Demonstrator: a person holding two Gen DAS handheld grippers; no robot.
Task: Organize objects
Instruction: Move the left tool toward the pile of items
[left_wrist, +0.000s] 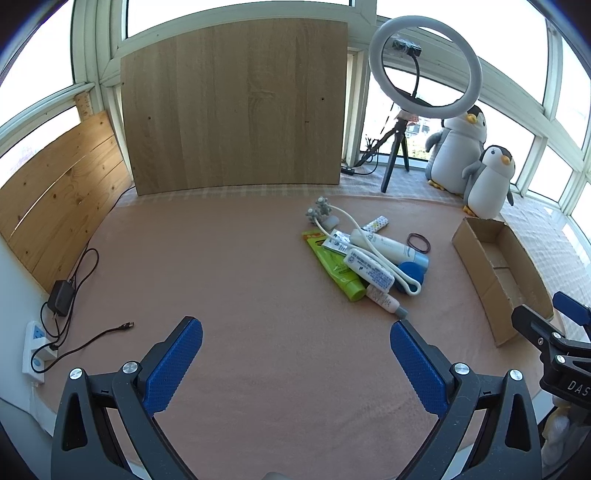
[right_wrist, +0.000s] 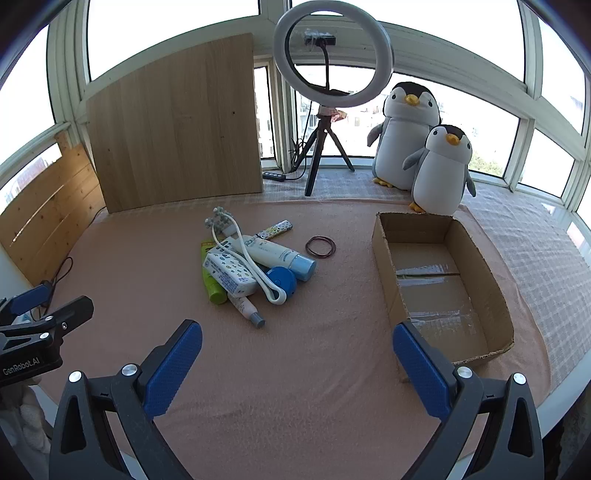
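Near the front edge of the pink cloth (right_wrist: 295, 369), left gripper (left_wrist: 295, 332) and right gripper (right_wrist: 297, 332) hover with fingers spread, empty; a pile of tubes (right_wrist: 251, 266) lies left of the cardboard box (right_wrist: 491, 266).

"GenRobot.AI" stands in white on the black body of the left gripper (right_wrist: 44, 314), left of the right gripper's fingers (right_wrist: 173, 369). "DAS" shows on the right gripper (left_wrist: 554, 332). "AQUA" reads on the white tube (right_wrist: 273, 253) ahead; other labels are illegible.
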